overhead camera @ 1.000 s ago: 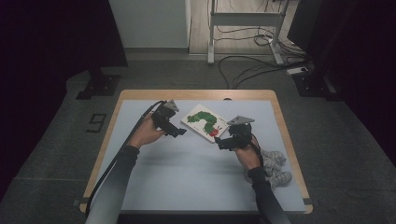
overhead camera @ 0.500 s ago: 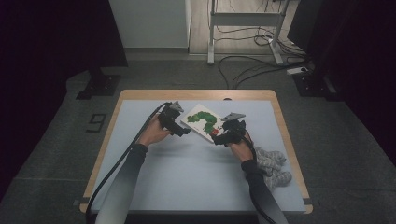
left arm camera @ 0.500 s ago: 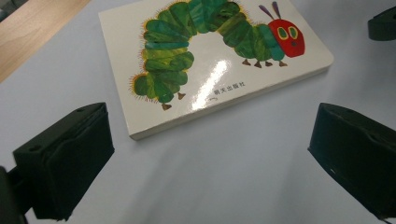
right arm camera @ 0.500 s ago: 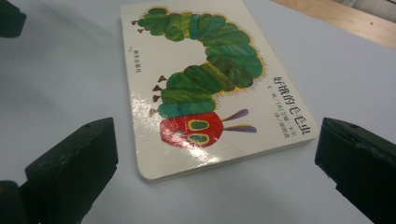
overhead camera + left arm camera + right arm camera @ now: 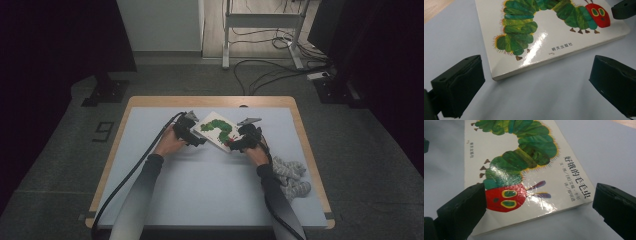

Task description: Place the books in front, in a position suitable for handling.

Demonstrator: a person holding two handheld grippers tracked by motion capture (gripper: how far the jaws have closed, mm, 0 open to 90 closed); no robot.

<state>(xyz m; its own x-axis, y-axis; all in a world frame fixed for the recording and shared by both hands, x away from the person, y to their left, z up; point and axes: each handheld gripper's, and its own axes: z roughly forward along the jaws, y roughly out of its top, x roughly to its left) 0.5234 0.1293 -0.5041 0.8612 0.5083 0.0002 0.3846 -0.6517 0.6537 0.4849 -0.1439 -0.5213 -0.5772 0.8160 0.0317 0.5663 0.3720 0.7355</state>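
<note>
From above, a white picture book (image 5: 216, 131) with a green caterpillar on its cover lies flat on the pale blue worktop (image 5: 200, 185), a little past its centre toward twelve o'clock. The left hand-held gripper (image 5: 192, 136) sits at the book's nine o'clock edge, the right hand-held gripper (image 5: 239, 144) at its four o'clock corner. A bundle of grey cloth (image 5: 292, 177) lies well apart at the worktop's four o'clock.

Along the left hand-held gripper (image 5: 534, 85), the jaws stand wide apart and empty, the book (image 5: 549, 32) just ahead at twelve o'clock, its near corner between them.

Along the right hand-held gripper (image 5: 536, 212), the jaws are likewise spread, the book (image 5: 524, 165) with the caterpillar's red head lying between their tips.

I judge this the approach to taking hold. Next, each gripper needs to slide a jaw under an edge and close on the cover.
</note>
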